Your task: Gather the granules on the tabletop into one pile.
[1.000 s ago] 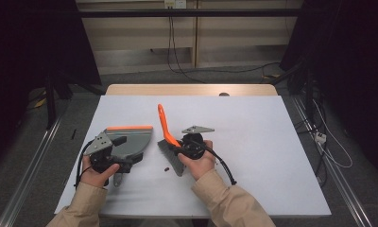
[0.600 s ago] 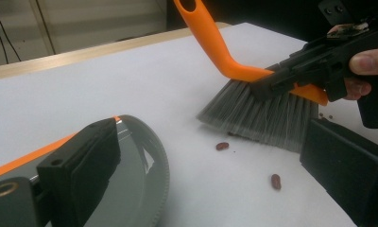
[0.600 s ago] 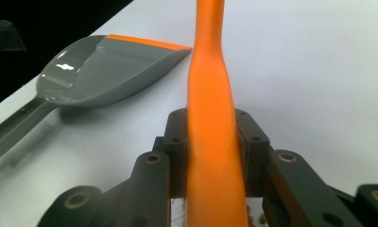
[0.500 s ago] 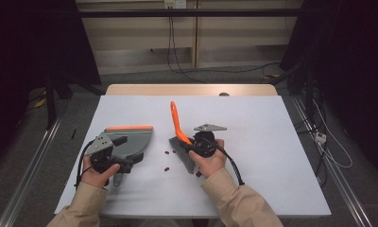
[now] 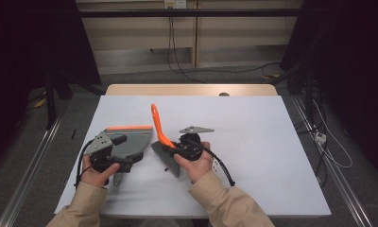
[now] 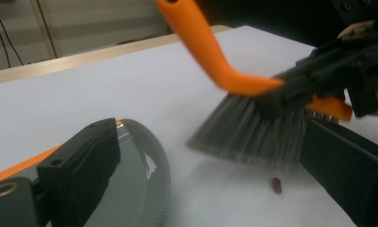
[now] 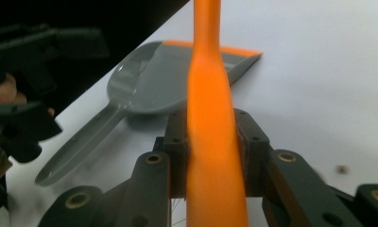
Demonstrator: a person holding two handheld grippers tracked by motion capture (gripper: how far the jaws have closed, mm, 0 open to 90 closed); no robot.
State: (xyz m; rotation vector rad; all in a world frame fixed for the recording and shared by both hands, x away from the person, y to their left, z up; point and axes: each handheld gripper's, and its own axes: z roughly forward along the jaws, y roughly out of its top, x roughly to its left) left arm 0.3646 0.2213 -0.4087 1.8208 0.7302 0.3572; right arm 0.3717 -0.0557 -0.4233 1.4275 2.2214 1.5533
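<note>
Grey dustpan (image 5: 130, 142) lies flat, pan bare, left gripper (image 5: 107, 158) pinching its handle; right gripper (image 5: 187, 147) clamps brush (image 5: 161, 137); bristles down beside pan, handle angled up and away; bean (image 6: 276, 185) under bristles.

The right gripper (image 7: 210, 156) clamps the orange brush handle (image 7: 210, 94) between its black jaws, with the grey dustpan (image 7: 154, 85) lying beyond on the white table (image 7: 319, 71).
</note>
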